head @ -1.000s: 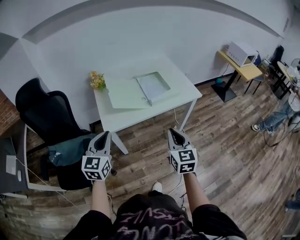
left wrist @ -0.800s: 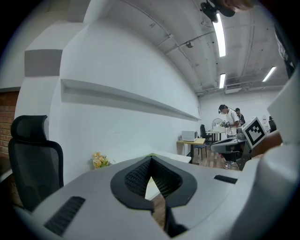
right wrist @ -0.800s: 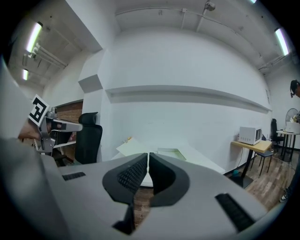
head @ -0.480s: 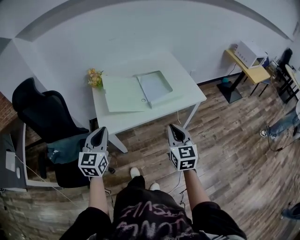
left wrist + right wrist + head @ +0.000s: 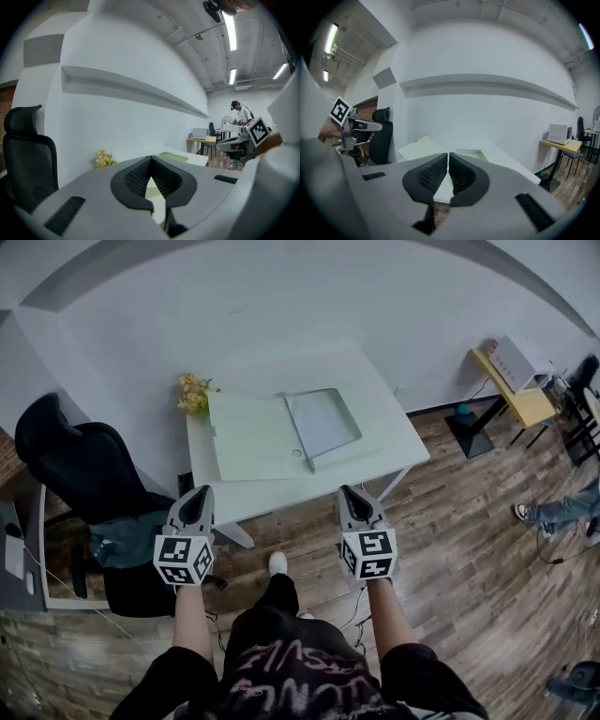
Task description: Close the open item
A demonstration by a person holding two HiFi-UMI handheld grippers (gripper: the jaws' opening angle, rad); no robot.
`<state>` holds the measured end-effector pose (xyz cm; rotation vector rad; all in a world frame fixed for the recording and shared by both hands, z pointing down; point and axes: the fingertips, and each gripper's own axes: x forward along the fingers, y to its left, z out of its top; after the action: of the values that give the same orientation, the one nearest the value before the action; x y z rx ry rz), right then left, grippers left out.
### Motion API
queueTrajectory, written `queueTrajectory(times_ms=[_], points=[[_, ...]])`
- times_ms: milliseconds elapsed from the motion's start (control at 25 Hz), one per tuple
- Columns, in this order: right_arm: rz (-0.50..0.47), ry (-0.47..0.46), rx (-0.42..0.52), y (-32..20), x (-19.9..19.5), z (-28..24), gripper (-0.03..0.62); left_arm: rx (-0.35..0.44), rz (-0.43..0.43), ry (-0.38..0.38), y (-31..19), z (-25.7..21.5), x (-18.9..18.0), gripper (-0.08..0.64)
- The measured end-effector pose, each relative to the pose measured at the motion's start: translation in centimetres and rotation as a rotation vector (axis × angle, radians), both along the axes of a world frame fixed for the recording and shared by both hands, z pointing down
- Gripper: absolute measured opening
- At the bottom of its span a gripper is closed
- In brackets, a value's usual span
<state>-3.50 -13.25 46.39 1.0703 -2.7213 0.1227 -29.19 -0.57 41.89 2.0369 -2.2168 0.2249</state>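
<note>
**Pale green folder lying open, both tongs hanging short of the table**

Pale green and spread flat, the open plastic folder is lying on the white rectangular table. Its spine is running roughly 11 to 5 o'clock in the head view. The wide left cover is lying flat, and a greyish clear leaf is sitting on the right half.

The left gripper is hovering off the table's near edge with its jaws pressed together on nothing. The right gripper is doing the same, with only a slit between its pads.

The folder is sitting at about 1 o'clock from the left tongs and 11 o'clock from the right. The left looks nearer the flat cover's free edge, the right nearer the spine's near end.

Both gripper views are catching the folder only as a thin strip behind the jaws. What kind of clasp it has is too small to tell.
</note>
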Motion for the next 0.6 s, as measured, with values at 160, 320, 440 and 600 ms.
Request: queueTrajectory(times_ms=[160,320,440,600], points=[[-0.015,0.013,-0.011,-3.6,-3.1,0.5,0.028,-0.028,-0.019,0.002,-2.9,1.0,-3.1,0.014],[-0.029,0.023,-0.014,-7.3,-6.5,0.3,0.026,-0.049,-0.025,0.003,-6.0,1.5,-6.2,0.014],[-0.040,0.030,-0.007,-10.0,-9.0,-0.1,0.027,-0.055,-0.030,0.005,-8.5,1.5,-8.7,0.014],[-0.047,0.031,-0.001,-13.2,-12.2,-0.5,0.028,-0.060,-0.037,0.013,-11.4,1.9,-12.0,0.014]])
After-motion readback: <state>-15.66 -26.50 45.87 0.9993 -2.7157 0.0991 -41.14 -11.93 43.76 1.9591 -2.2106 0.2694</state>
